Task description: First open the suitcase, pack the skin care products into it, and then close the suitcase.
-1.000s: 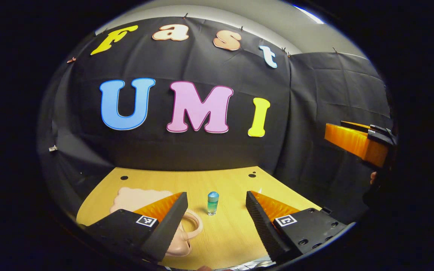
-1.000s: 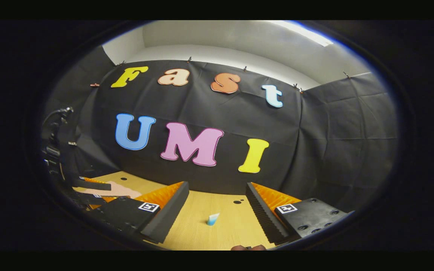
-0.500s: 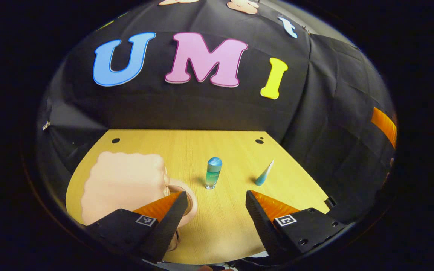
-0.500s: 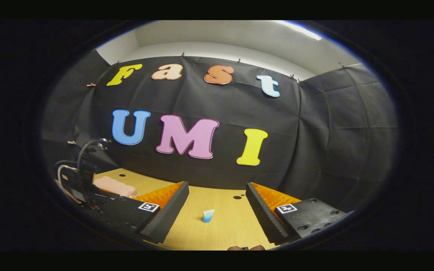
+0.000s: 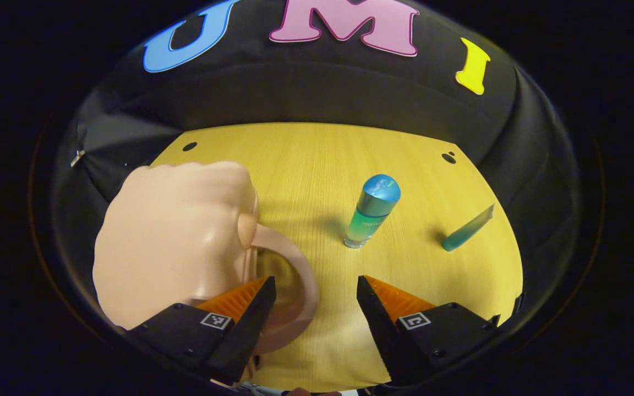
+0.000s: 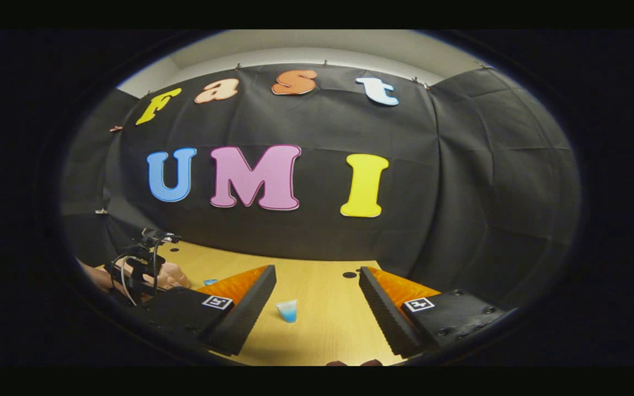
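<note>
The left claw hangs with its fingers spread and nothing between them, low over the near edge of the worktop, its left finger just in front of the looped handle of the pale pink suitcase, which lies shut toward the near-left corner. The step in hand looks to be opening that suitcase, so the claw would do well to shift left and take the lid's seam or the handle squarely, both fingers on it, and lift along the hinge rather than drag the case. Farther in, near the middle, a blue-capped bottle stands upright, and toward the right edge a small teal tube lies apart from it; a wide lid swing could knock the bottle. In the right gripper view the right claw is likewise spread and empty, aimed at the tube on the worktop
</note>
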`<move>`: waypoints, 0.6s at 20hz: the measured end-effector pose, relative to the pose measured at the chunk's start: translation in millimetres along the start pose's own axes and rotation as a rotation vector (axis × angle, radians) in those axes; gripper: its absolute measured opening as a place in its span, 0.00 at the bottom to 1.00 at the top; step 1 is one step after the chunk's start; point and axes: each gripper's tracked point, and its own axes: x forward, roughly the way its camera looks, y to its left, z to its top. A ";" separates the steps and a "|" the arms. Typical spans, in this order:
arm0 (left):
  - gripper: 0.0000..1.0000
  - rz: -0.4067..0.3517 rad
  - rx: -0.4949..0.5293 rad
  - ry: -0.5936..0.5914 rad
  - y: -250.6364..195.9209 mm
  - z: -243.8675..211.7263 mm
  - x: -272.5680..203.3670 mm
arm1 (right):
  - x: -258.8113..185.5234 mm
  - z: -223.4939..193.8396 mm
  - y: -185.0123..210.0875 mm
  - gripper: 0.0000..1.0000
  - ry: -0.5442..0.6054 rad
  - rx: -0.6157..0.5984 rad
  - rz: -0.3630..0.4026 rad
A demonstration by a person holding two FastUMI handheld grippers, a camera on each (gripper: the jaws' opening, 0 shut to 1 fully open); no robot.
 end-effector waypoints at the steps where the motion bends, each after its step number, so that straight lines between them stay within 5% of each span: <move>1: 0.94 0.010 0.007 0.018 0.1 0.7 3.5 | 6.7 -3.2 -2.1 0.97 0.008 0.006 0.006; 5: 0.90 0.000 -0.018 0.165 -6.2 -22.8 22.4 | 28.7 -12.6 -4.9 0.96 0.027 0.025 0.032; 7: 0.71 0.020 -0.032 0.227 1.5 -36.7 27.2 | 36.8 -20.1 -2.9 0.96 0.051 0.033 0.050; 10: 0.20 -0.017 0.048 0.234 4.7 -31.5 24.5 | 47.9 -25.9 -3.1 0.96 0.065 0.039 0.072; 12: 0.14 -0.006 0.100 0.229 -0.7 -22.4 15.8 | 53.8 -29.5 -7.7 0.96 0.073 0.051 0.075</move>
